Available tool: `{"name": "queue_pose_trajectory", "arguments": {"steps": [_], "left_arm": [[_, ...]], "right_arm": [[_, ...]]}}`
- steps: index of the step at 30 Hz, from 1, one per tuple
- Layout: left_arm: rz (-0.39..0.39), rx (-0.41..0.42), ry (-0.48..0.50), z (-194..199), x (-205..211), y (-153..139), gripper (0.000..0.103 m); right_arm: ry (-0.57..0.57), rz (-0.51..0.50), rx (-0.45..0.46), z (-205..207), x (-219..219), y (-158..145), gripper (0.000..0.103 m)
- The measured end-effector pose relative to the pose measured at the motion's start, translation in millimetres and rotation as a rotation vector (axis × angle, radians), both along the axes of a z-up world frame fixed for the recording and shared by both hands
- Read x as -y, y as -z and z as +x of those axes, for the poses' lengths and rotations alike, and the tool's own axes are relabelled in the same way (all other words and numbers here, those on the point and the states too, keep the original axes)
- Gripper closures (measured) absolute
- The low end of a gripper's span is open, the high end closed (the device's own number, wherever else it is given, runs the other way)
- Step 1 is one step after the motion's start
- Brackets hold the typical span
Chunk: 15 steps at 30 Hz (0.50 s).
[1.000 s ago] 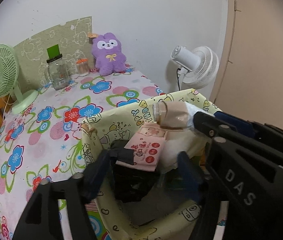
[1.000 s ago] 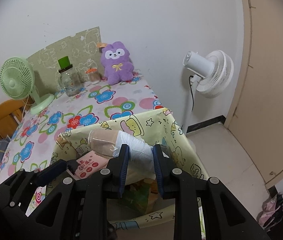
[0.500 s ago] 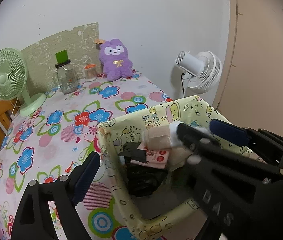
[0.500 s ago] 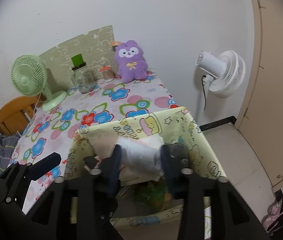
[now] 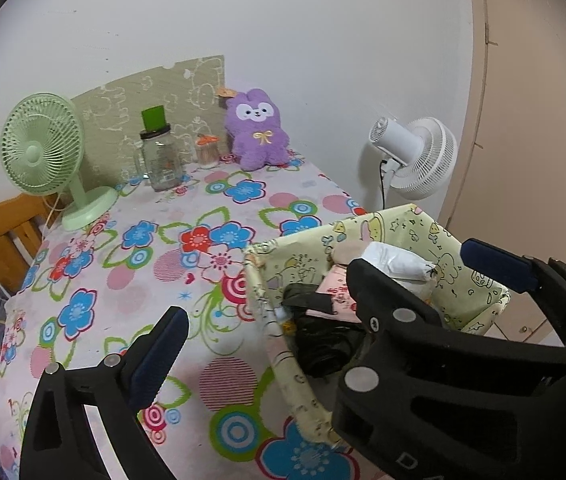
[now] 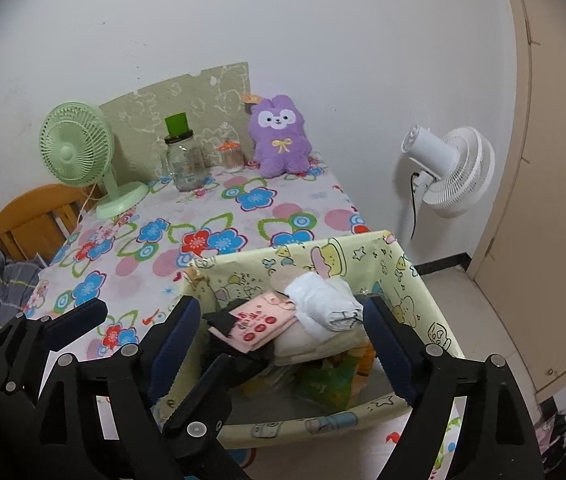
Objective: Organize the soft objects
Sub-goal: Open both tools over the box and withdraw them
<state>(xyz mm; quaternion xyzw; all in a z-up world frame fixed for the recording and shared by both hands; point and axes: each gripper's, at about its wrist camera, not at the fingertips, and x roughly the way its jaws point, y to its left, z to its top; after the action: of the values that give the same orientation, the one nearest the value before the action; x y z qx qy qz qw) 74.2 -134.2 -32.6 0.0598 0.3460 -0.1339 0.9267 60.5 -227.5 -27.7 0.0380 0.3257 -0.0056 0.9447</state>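
Note:
A yellow cartoon-print fabric bin (image 6: 367, 254) (image 5: 411, 228) stands at the table's near right corner. In it lie a white rolled bundle (image 6: 325, 302) (image 5: 397, 260), a pink packet (image 6: 261, 322) (image 5: 335, 290), a black item (image 5: 319, 344) and other soft things. My right gripper (image 6: 283, 344) is open and empty, its jaws spread over the bin, and it also shows in the left wrist view (image 5: 423, 280). My left gripper (image 5: 323, 312) is open and empty over the bin's left wall. A purple plush bunny (image 6: 281, 136) (image 5: 257, 134) sits at the table's far edge against the wall.
The table has a floral cloth (image 5: 163, 248). At the back stand a green desk fan (image 6: 83, 152), a glass jar with a green lid (image 6: 181, 156) and a small orange-lidded jar (image 6: 231, 156). A white floor fan (image 6: 451, 168) stands right; a wooden chair (image 6: 31, 220) left.
My right gripper has opened and let go of the white rolled bundle, which now lies in the bin. Both grippers have pulled back and up from the bin.

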Motion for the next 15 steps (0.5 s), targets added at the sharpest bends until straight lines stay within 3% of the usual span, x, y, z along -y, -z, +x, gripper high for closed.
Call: {"name": "queue_pose_trajectory", "arguments": {"steps": [15], "left_arm": [[-0.025,0.077,-0.074,-23.1,-44.4,-25.5,0.0]], "right_arm": [[-0.03,-0.018,0.101,-24.0,-37.9,-29.8,0.006]]}}
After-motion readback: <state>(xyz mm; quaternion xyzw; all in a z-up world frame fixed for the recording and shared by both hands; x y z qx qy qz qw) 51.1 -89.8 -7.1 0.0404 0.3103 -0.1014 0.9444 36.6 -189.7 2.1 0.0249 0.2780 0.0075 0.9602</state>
